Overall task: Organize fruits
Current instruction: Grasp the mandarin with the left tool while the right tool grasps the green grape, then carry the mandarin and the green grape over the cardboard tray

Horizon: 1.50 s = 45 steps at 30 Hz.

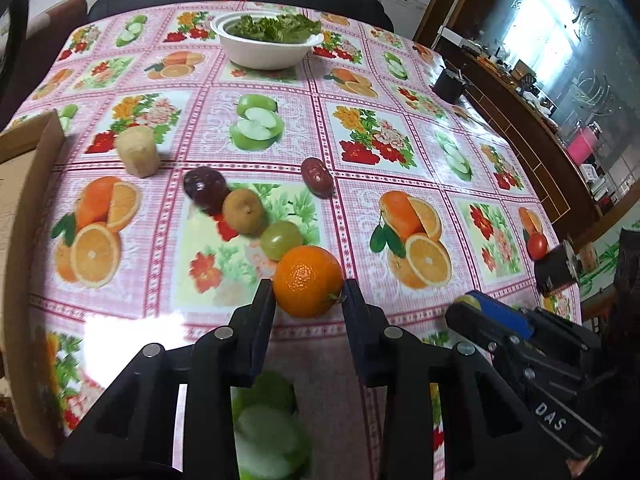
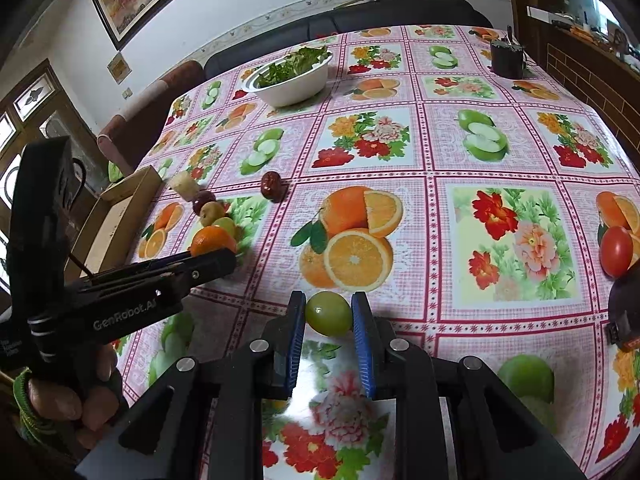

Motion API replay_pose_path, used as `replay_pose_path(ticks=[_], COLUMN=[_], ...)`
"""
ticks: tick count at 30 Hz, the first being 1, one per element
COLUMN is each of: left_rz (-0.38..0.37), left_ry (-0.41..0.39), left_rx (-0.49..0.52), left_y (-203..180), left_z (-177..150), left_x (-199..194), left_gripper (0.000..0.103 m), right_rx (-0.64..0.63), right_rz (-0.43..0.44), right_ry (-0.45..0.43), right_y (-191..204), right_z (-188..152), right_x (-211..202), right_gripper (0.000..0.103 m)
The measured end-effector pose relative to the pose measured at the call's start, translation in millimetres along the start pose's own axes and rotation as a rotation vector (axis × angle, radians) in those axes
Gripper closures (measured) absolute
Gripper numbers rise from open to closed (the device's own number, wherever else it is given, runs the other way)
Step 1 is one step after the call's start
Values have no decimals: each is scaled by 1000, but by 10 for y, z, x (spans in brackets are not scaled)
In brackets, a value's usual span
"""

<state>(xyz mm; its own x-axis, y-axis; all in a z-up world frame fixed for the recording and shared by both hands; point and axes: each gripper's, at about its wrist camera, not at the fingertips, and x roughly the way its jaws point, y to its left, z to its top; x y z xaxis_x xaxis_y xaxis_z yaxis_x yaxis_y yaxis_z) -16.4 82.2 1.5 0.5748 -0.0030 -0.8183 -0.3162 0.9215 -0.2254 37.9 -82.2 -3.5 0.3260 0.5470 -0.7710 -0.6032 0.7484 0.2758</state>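
Orange (image 1: 308, 281): round, glossy, stem end to the right, between left hand-held gripper (image 1: 309, 294) pads, touching both. Green grape (image 2: 329, 313): clamped in right hand-held gripper (image 2: 329, 312). On surface (image 1: 400, 300) just behind orange, in a row & touching: 2nd green grape (image 1: 281, 239), brown kiwi-like fruit (image 1: 243, 212), dark red plum (image 1: 206, 187). Red date (image 1: 317, 177) lies apart, to the right. Red tomato (image 2: 616, 251) near right edge.

Both fisheye views are reading bright and evenly lit. Daylight is coming in through the window (image 1: 538, 26) at upper right of the left wrist view and blowing out there. The glossy tablecloth (image 1: 400, 160) is throwing a white glare patch near the left hand-held gripper (image 1: 308, 286) and a softer sheen in front of the right hand-held gripper (image 2: 329, 308). Shadows under the fruit are staying short and soft. Edges are bending hard, corners going black. Near gripper bodies are looking soft; the red-purple fruit (image 1: 205, 187) is smearing slightly.
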Motion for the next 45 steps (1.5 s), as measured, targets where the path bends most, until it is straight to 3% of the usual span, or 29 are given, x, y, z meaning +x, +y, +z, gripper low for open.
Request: replay_pose_path(ticks=[17, 45], left_rz=[137, 236], left_ry=[-137, -208], left_rx=[-45, -192], left_y=[525, 1415], left_z=[-195, -294], left_x=[-734, -1101], left_gripper=[72, 71], right_rx=[-91, -272], right_rz=[80, 191], right_ry=[8, 49], right_y=[590, 1673], right_z=[-66, -2], right_x=[-45, 193], right_gripper=[79, 79])
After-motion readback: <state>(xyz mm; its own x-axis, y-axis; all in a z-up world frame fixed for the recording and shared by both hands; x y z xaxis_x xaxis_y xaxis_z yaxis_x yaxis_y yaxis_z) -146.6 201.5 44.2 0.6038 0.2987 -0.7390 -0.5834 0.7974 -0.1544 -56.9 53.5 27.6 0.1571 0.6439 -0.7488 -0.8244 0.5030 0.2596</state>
